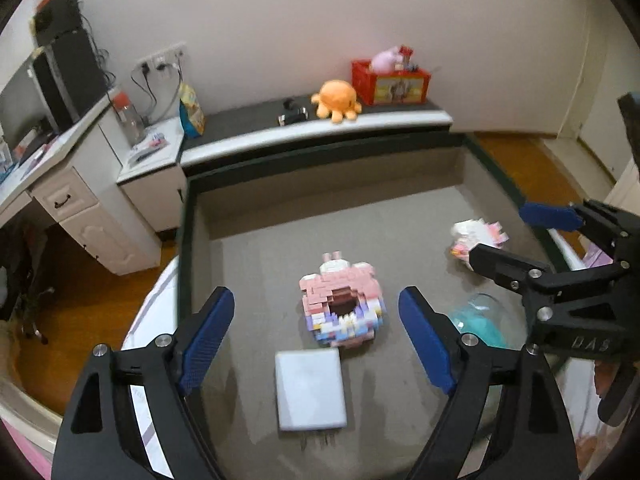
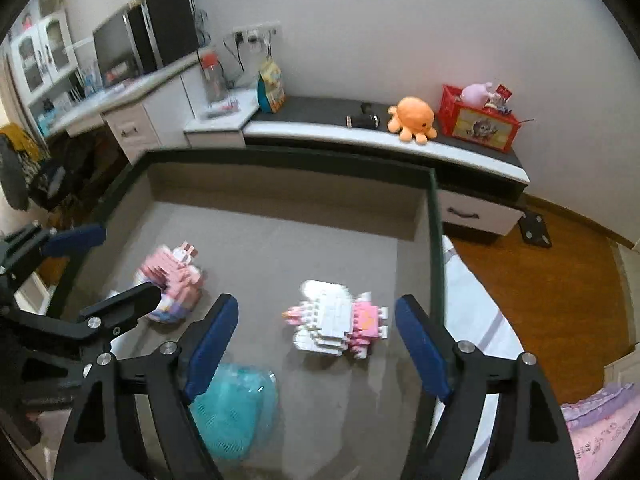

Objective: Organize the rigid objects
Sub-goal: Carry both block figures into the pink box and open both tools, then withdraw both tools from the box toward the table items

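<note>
Only legible writing: "DAS" on my right gripper (image 1: 516,236) body, seen from the left wrist view. The red crate (image 1: 390,80) on the far ledge (image 1: 248,120) is showing a printed picture, too blurred to read.

My left gripper (image 1: 316,332) is hanging released, nothing between its blue pads; the pink brick donut model (image 1: 342,306) is lying beyond them, mid-floor of the grey tray (image 1: 400,208), with a white charger block (image 1: 310,390) just nearer me.

My right gripper (image 2: 316,336) is also released, the white-and-pink brick figure (image 2: 340,326) lying beyond its open pads, near the tray's right wall.

A teal mesh thing under clear plastic (image 2: 234,408) is partly hiding behind my right gripper's left finger. An orange plush octopus (image 2: 412,118) is sitting on the ledge beside the crate.
</note>
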Tool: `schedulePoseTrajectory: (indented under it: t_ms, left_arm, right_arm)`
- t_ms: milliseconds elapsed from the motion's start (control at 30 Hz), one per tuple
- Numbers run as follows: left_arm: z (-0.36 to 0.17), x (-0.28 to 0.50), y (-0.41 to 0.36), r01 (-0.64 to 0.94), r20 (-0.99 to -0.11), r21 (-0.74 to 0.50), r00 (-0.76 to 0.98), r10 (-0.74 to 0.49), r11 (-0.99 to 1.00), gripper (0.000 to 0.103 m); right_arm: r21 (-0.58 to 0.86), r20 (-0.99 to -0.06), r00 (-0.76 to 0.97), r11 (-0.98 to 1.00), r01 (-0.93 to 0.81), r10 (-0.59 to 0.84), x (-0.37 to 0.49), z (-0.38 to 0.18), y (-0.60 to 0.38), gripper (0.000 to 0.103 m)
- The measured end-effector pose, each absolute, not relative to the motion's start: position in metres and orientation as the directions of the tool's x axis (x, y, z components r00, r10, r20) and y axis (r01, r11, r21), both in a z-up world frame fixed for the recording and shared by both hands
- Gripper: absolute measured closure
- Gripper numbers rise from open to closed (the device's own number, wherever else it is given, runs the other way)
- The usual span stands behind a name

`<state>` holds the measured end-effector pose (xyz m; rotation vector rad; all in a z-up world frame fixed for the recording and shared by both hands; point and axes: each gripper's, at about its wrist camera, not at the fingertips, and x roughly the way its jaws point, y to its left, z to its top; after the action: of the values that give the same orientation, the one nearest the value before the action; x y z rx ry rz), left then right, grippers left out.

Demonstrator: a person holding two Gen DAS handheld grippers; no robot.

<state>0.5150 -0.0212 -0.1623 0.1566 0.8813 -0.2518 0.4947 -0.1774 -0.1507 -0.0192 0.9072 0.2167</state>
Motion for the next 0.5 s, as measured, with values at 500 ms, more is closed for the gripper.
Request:
schedulePoseTrajectory:
  t_ms: [500]
  left_arm:
    - [-0.059,0.283,0.019,0.141,-0.407,0.066,0.908,-0.102,0.988,0.0]
  right_arm:
    - [0.073,-0.501,0.832,0.969,-0.235,0.239,0.293,-0.042,-0.182,0.015]
